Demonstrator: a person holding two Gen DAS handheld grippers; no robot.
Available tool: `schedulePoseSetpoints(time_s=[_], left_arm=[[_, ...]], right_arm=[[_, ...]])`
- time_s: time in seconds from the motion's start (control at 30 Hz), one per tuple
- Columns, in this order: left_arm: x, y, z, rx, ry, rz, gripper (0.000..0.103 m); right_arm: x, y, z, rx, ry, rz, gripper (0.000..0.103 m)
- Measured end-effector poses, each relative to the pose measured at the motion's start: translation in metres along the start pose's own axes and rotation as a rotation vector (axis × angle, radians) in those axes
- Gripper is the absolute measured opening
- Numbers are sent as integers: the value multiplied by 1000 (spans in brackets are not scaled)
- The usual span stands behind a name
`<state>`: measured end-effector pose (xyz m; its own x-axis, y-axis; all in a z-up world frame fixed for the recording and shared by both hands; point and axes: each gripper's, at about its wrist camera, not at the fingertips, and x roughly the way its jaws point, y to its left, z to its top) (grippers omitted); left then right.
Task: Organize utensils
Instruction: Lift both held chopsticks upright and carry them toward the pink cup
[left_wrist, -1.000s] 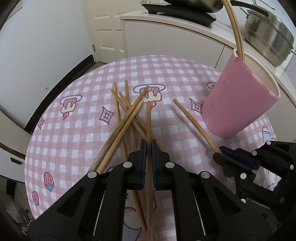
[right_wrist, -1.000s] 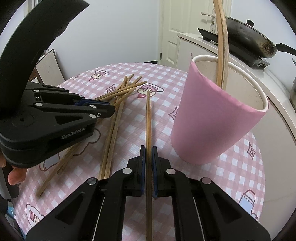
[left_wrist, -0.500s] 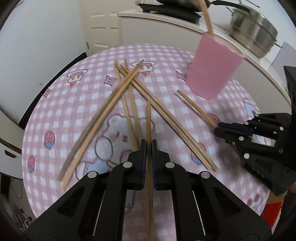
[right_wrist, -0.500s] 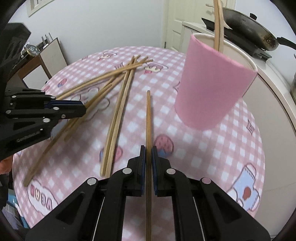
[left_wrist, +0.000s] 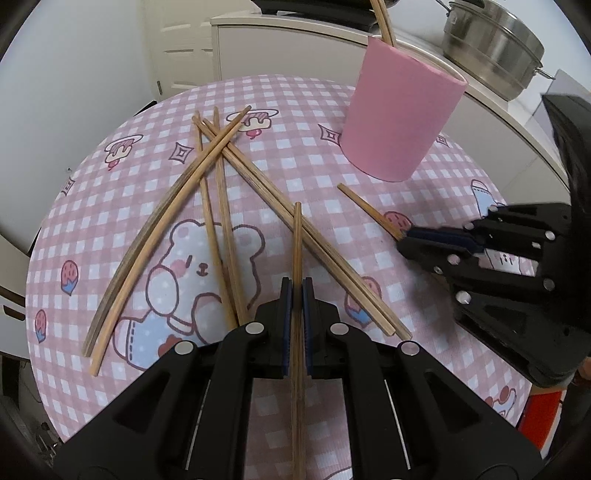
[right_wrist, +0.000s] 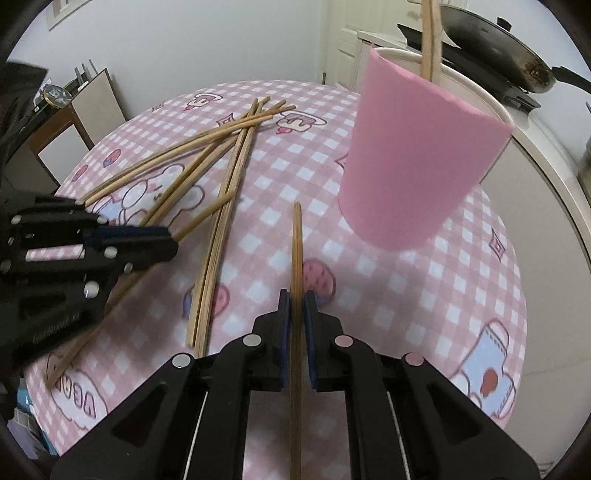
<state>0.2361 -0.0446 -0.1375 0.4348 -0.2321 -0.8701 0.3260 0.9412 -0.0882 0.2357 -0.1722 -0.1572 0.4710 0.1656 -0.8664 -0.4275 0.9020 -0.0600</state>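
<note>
Lying crossed on the pink checked worktop (left_wrist: 317, 96), six loose bamboo chopsticks (left_wrist: 221, 206) fill the left and middle of the left wrist view, their far tips bunched toward the upper middle near a printed cake motif. At the bottom centre of that view the left gripper (left_wrist: 296, 291) is clamped on one chopstick (left_wrist: 296, 236), which runs straight up the frame from between the pads, its tip over two of the loose sticks. To the right, the pink cup (left_wrist: 399, 122) stands upright in the upper right of the frame, with chopsticks in the cup (left_wrist: 384, 20) leaning out past its rim. Below it, at the right edge, the right gripper (left_wrist: 404, 236) holds a second chopstick (left_wrist: 369, 210) whose free tip points up and left toward the cup's base. A steel pot (left_wrist: 491, 40) sits on the white counter in the far upper right.

In the right wrist view, the left gripper (right_wrist: 162, 240) enters from the left edge over the loose sticks. At bottom centre the right gripper (right_wrist: 296, 299) has the second chopstick (right_wrist: 296, 240) between its pads; its jaws are opening slightly, and narrow gaps show beside the stick. The pink cup (right_wrist: 413, 155) fills the upper right, just right of the stick's tip, and a dark wok (right_wrist: 491, 40) rests behind it.
</note>
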Motion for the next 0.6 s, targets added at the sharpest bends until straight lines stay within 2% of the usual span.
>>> schedulePoseSetpoints(time_s=[0.2,0.37,0.6], left_arm=[[-3,-1,3,-4,-17,1,6],[-21,-7,5,3,-80,15,6],[-68,-16,7,13,-224,41,6]], right_arm=[[8,0,16,-20,2,-8,8],[3,5,18,-39,-25,-27,5],[-57,2,24,-7,-193,-18,5]])
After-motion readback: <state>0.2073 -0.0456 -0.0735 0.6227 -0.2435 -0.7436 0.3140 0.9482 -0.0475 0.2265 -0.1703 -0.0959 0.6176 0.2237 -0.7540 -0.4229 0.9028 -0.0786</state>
